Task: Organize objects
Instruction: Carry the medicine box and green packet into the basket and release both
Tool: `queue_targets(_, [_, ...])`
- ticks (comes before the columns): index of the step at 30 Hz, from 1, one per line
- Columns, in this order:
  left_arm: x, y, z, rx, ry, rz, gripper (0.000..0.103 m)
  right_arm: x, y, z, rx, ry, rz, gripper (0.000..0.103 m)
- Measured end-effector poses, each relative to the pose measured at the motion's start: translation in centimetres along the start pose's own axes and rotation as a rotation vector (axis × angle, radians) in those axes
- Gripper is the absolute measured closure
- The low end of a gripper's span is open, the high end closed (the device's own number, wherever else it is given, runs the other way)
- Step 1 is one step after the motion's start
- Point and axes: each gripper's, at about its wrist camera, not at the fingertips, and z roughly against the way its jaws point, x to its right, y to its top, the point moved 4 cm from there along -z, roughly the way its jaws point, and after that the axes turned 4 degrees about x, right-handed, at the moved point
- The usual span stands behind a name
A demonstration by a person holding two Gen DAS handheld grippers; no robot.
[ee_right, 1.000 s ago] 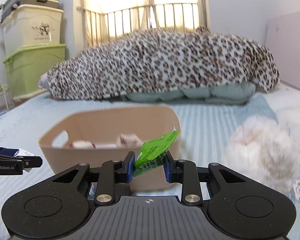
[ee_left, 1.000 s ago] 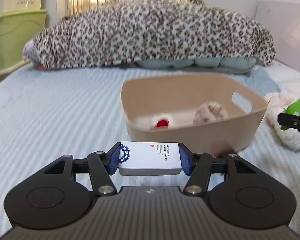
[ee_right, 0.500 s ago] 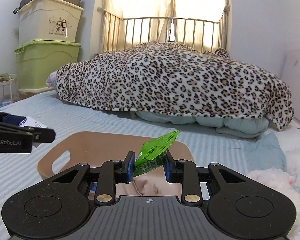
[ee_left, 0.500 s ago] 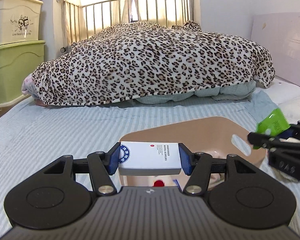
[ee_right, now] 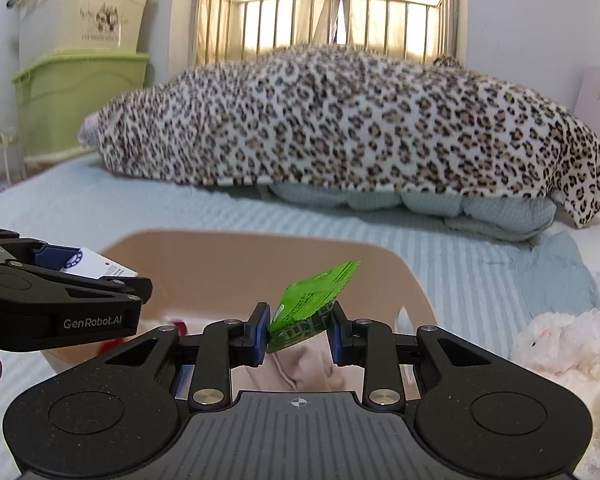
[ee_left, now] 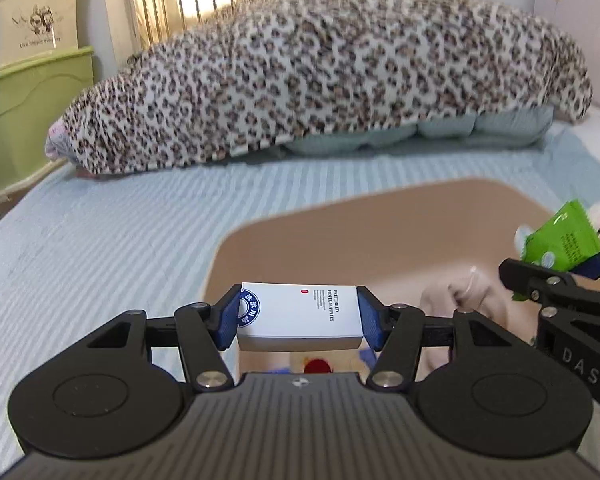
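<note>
My left gripper (ee_left: 298, 316) is shut on a small white box (ee_left: 300, 312) with a blue round logo and holds it above the near left part of the tan plastic bin (ee_left: 380, 216). My right gripper (ee_right: 299, 334) is shut on a green sachet (ee_right: 310, 306) and holds it above the same bin (ee_right: 260, 256). The right gripper with the sachet (ee_left: 560, 240) shows at the right of the left wrist view. The left gripper with the box (ee_right: 96, 266) shows at the left of the right wrist view. Inside the bin lie a beige cloth (ee_right: 300, 372) and a red-and-white item (ee_left: 318, 365).
The bin sits on a light blue striped bed sheet (ee_left: 100, 248). A leopard-print blanket (ee_right: 340, 120) lies across the far side before metal bed rails. A white plush toy (ee_right: 564, 344) lies right of the bin. Green and cream storage boxes (ee_right: 80, 80) stand at the left.
Both grippers have risen from in front of the bin to above it, and have tilted down a little since half a second ago. Each keeps hold of its item.
</note>
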Motion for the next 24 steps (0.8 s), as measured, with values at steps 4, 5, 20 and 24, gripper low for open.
queue_targets(4, [0.0,-1.2,-1.2,-0.058,-0.008,-0.002,0.042,0.0,-1.1,-1.3,-0.055,-0.001,0.003,0.075])
queue_targets(5, [-0.1,-1.4,-1.3,-0.067,-0.011,-0.001,0.042,0.0,-1.3,-1.2,-0.058,0.001,-0.001,0.075])
queue_targets(20, [-1.5,-1.0,4.0,-0.023,-0.025,0.002,0.01,1.0,0.2,5.4,0.038,-0.012,-0.022,0.01])
queue_targets(24, [-1.9,-1.5,5.6,-0.018,-0.026,-0.003,0.009,1.3,-0.4,7.1,0.042,-0.017,-0.03,0.004])
